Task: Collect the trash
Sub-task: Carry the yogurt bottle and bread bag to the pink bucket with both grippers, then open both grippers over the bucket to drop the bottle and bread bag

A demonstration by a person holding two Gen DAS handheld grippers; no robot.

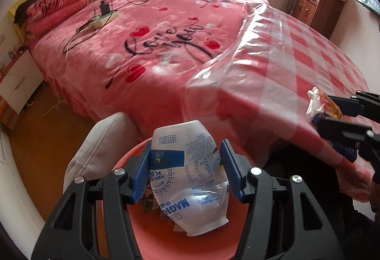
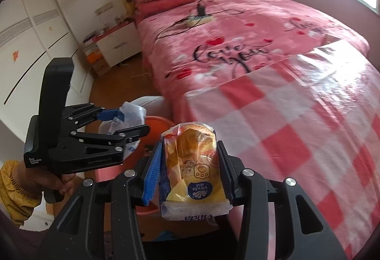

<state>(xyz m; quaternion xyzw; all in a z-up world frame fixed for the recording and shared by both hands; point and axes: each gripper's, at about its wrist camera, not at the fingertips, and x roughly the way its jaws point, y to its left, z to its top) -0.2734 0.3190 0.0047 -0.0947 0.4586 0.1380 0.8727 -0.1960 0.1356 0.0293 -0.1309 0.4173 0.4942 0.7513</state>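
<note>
My left gripper [image 1: 186, 153] is shut on a crushed white bottle with a blue label [image 1: 190, 176], its blue pads pressing both sides. It hangs over an orange-red bin [image 1: 180, 245] beside the bed. In the right wrist view the same left gripper [image 2: 128, 121], held by a hand in a yellow sleeve, holds the bottle [image 2: 131, 112] above the bin [image 2: 159, 123]. My right gripper [image 2: 190, 150] is shut on a yellow tissue pack [image 2: 194, 172]. From the left wrist view that right gripper [image 1: 332, 112] and its pack [image 1: 318, 103] sit at the right edge, over the bed's corner.
A bed with a pink heart blanket [image 1: 147, 46] fills the view; a red-checked plastic sheet [image 1: 296, 50] covers its near end. A power strip with a charger and cables [image 1: 104, 15] lies on it. A white padded object [image 1: 102, 148] stands beside the bin on a wooden floor [image 1: 42, 141].
</note>
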